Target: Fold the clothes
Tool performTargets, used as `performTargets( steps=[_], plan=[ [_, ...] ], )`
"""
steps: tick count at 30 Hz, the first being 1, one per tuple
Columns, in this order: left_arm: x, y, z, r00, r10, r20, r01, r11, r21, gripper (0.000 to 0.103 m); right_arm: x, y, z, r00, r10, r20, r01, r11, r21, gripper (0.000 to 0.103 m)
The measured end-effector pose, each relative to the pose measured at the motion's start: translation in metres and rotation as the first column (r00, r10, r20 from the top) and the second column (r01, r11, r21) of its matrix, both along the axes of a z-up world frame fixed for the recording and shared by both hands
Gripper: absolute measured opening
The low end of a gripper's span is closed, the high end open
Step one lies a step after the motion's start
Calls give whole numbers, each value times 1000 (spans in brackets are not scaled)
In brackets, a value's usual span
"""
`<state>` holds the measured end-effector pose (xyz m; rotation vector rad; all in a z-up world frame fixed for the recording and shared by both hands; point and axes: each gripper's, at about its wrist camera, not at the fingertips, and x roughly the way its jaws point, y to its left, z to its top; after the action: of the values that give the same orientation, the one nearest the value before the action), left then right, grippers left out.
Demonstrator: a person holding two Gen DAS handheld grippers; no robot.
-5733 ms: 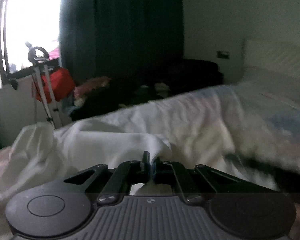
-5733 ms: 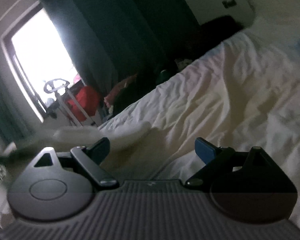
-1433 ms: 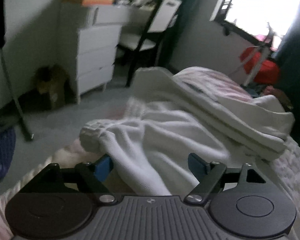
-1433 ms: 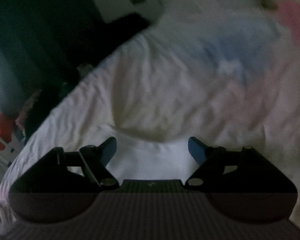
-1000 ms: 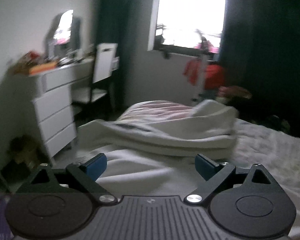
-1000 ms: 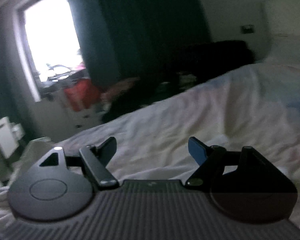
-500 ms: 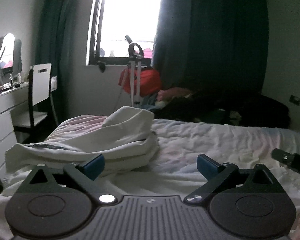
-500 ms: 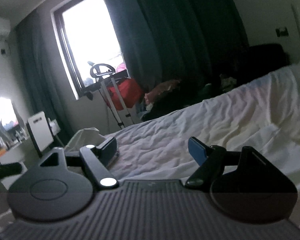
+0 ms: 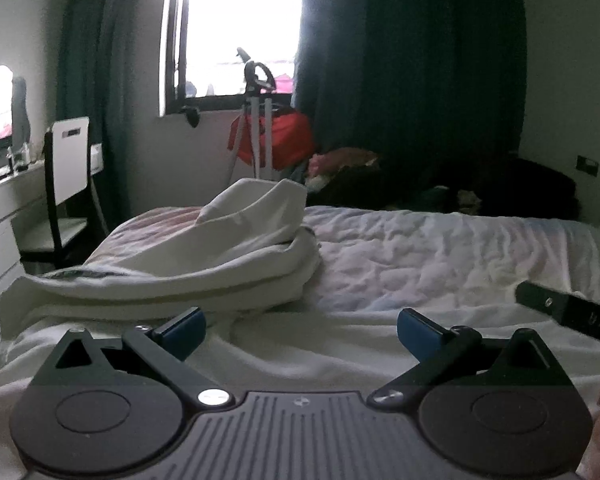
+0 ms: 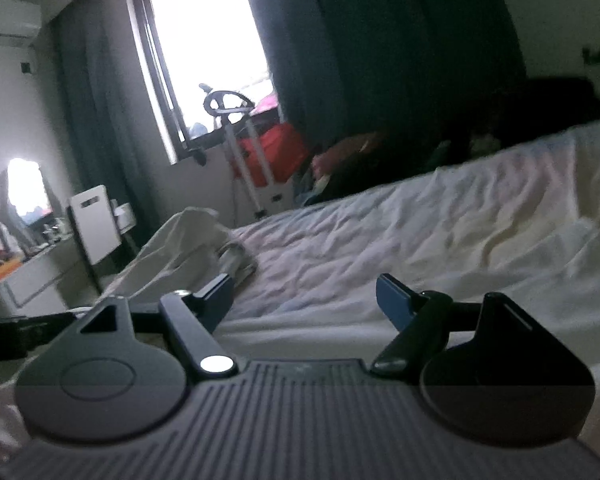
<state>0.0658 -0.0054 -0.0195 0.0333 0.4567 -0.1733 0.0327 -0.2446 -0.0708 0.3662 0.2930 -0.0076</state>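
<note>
Fingers spread on both tools: I see my left gripper [image 9: 300, 330] with its blue-padded black jaws wide apart and nothing between them, hovering over loose white cloth at the near edge of the wide bed with the crumpled white sheet [image 9: 440, 256]. My right gripper [image 10: 304, 300] is the same, jaws parted and empty, above the white bedding. In the left wrist view a black part of the right tool pokes in at the right edge.

Ahead of the left gripper, the folded stack of white garments [image 9: 204, 256] lies on the bed's far left corner, its top layer puffed up into a soft peak. In the right wrist view the same stack [image 10: 188, 244] sits beyond the left finger, well apart from the gripper.

Behind the bed I make out a bright window [image 9: 236, 28], dark green curtains [image 9: 412, 72], a red bag on a white metal stand [image 9: 272, 136] and a white-backed black chair [image 9: 60, 184] by a white dresser.
</note>
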Motion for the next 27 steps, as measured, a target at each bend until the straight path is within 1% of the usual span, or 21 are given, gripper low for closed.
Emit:
performTargets(
  steps=[1, 2, 3, 4, 5, 6, 7, 10, 15, 17, 19, 21, 23, 26, 27],
  plan=[
    [-3, 3, 2, 1000, 6, 2, -6, 1000, -7, 103, 2, 1, -2, 1000, 10, -8, -10, 1000, 10, 75],
    [-6, 7, 3, 1000, 11, 5, -11, 1000, -14, 103, 4, 2, -5, 1000, 19, -17, -19, 1000, 18, 69],
    [-10, 10, 5, 1000, 17, 6, -17, 1000, -12, 103, 6, 4, -7, 999, 26, -31, -25, 999, 24, 59],
    [-14, 12, 7, 1000, 23, 8, -23, 1000, -9, 103, 9, 7, -10, 998, 33, -45, -31, 999, 29, 54],
    [-17, 15, 8, 1000, 30, 9, -30, 1000, -6, 103, 11, 8, -13, 997, 40, -60, -38, 998, 41, 46],
    [-21, 18, 10, 999, 36, 10, -36, 999, -3, 103, 14, 8, -16, 996, 50, -77, -45, 997, 65, 42],
    [-24, 20, 11, 999, 35, 14, -35, 999, 0, 103, 17, 9, -19, 994, 58, -93, -50, 995, 83, 40],
    [-29, 25, 15, 1000, 24, 20, -24, 1000, -16, 103, 31, 16, -26, 987, 79, -137, -64, 992, 109, 40],
    [-33, 38, 17, 999, 35, 36, -34, 998, -52, 103, 77, 30, -38, 972, 136, -193, -87, 965, 246, 41],
    [-32, 45, 14, 998, 52, 43, -49, 997, -67, 103, 105, 38, -43, 966, 155, -209, -88, 951, 296, 42],
    [-28, 51, 10, 998, 59, 34, -56, 996, -71, 103, 140, 46, -49, 963, 148, -224, -63, 935, 349, 47],
    [-23, 56, 4, 997, 71, 33, -69, 996, -60, 103, 172, 55, -58, 962, 140, -236, -38, 919, 392, 54],
    [-15, 61, -2, 996, 85, 22, -84, 995, -51, 103, 204, 64, -66, 960, 135, -245, -17, 903, 430, 58],
    [-5, 66, -11, 998, 67, 17, -66, 995, -72, 103, 248, 79, -79, 958, 123, -259, 16, 879, 476, 57],
    [-1, 68, -14, 998, 61, 16, -60, 995, -79, 103, 257, 83, -82, 959, 105, -261, 31, 883, 469, 57]
  ],
)
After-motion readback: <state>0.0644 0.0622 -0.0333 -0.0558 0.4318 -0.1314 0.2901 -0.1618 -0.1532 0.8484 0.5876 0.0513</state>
